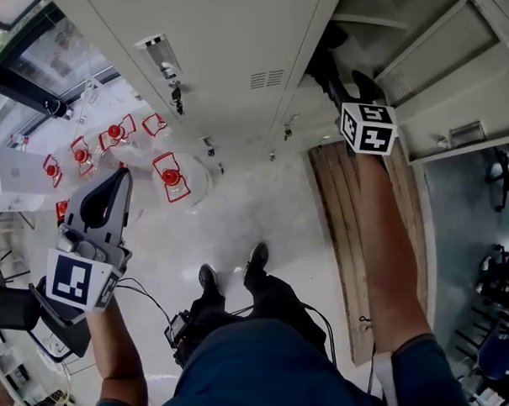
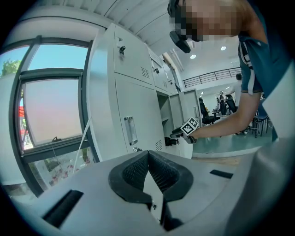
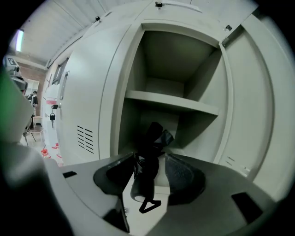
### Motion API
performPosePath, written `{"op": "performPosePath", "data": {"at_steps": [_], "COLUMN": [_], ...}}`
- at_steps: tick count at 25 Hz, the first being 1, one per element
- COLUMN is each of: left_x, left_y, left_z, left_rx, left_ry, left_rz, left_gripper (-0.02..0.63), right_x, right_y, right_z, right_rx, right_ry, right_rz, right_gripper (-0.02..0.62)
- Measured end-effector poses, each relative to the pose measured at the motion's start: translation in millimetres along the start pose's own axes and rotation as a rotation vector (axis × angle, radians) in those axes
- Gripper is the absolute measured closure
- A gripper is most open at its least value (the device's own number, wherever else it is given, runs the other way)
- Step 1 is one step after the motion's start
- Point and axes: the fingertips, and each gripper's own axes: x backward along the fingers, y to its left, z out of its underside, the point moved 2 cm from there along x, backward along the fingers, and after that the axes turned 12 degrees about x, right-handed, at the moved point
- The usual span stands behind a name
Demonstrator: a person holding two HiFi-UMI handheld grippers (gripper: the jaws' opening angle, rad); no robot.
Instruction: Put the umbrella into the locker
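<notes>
The right claw is up close, and its two jaws stand wide apart. The umbrella is between them, but the jaws do not squeeze it. There is a clear gap on its right side. It sits closer to the left jaw, and I cannot tell if it touches that one.

The umbrella is black and folded up, with a small loop at its near end. It is inside the locker, in the bottom part, under the shelf. Its far end points up toward the shelf. The locker door hangs open on the right.

The left claw is closed, its jaws meet at the tips, and it holds nothing. It is well away from the open locker, out in front of the shut lockers near the window.

From the head view, the right arm reaches out to the open locker. The person's shoes stand on the pale floor. A wood board lies on the floor under the right arm.
</notes>
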Motion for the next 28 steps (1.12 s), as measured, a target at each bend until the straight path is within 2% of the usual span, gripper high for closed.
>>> {"op": "performPosePath", "data": {"at_steps": [2,5,8,19,28], "left_x": [5,27,45,116,193], "left_y": [-2,-2,3,20,45], "left_z": [-6,-6,-8,-15,-24], "left_rx": [-0.010,-0.026,-0.044,-0.046,-0.029], "left_ry": [-0.018,-0.003,-0.012,-0.081,-0.145], "left_rz": [0.014,0.015,0.030,0.037,0.017], "left_gripper": [0.588,0.588,0.588,0.588,0.588], "right_x": [21,53,84,191,273], "right_y": [-4,6,13,68,154], "right_z": [-10,-27,-45,-111,-181], "right_rx": [-0.006,-0.011,-0.009,-0.022,-0.022], "right_ry": [-0.026,-0.066,-0.095,-0.177,-0.270], "right_rz": [0.023,0.030,0.045,0.035,-0.085], "right_gripper": [0.377,0.463,0.494,0.506,0.514]}}
